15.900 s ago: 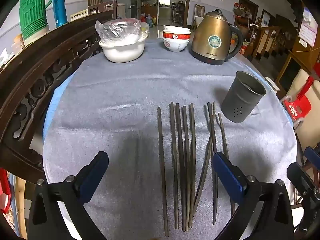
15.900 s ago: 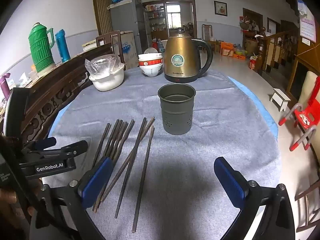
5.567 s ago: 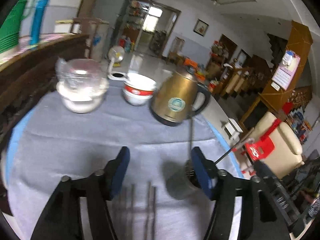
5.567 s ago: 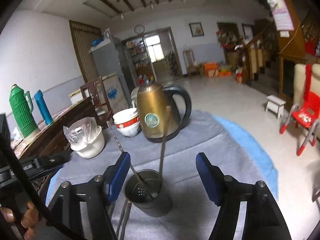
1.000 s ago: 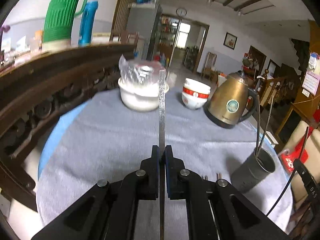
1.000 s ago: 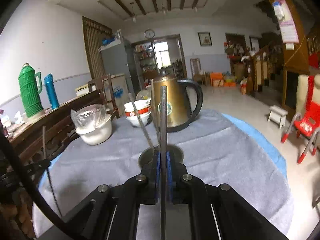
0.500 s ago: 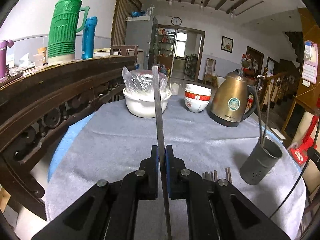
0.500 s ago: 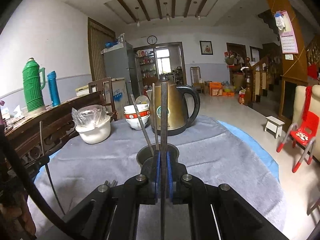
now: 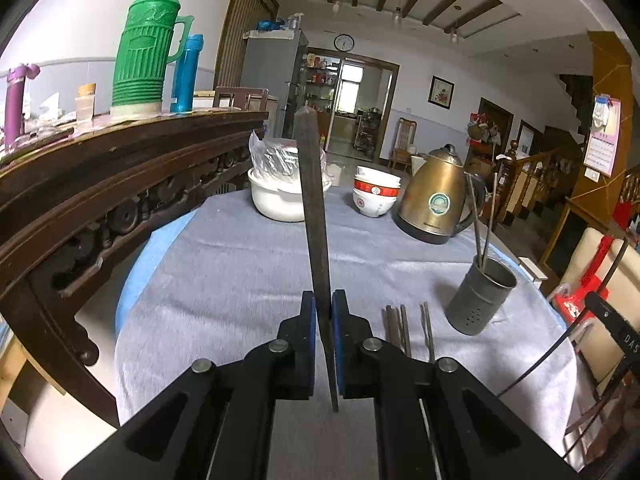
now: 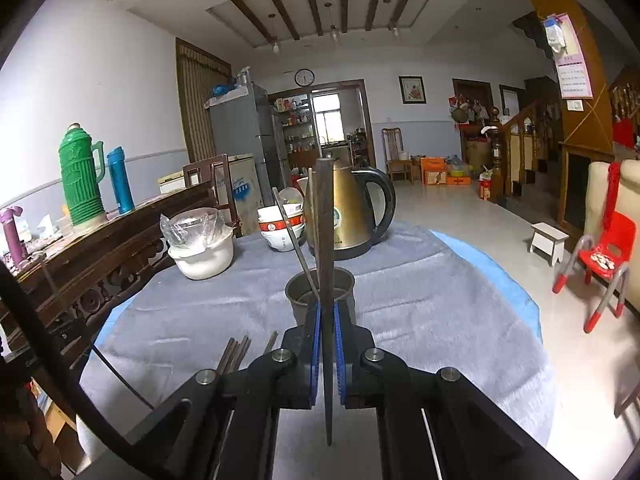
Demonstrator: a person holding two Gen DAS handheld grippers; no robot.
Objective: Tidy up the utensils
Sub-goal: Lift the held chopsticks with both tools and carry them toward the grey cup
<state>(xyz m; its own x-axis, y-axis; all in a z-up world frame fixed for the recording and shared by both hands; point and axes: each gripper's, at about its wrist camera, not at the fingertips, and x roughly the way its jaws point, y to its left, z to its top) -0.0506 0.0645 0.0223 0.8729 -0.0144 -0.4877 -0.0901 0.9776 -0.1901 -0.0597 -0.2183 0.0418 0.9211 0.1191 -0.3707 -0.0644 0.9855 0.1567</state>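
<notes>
Both tools clamped on chopsticks
Left tool point(image 9: 323, 320) grips a dark metal chopstick point(image 9: 314, 216); right tool point(image 10: 327, 332) grips another point(image 10: 326, 240) over the grey perforated metal holder point(image 10: 344, 280).

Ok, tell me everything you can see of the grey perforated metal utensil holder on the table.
The grey perforated metal utensil holder is a dull, open-topped cylinder with small round holes low on its wall. It stands upright on the grey tablecloth, in front of the brass-coloured electric kettle and apart from it. Two dark thin chopsticks already stand inside, leaning on its rim. Neither gripper touches it.
</notes>
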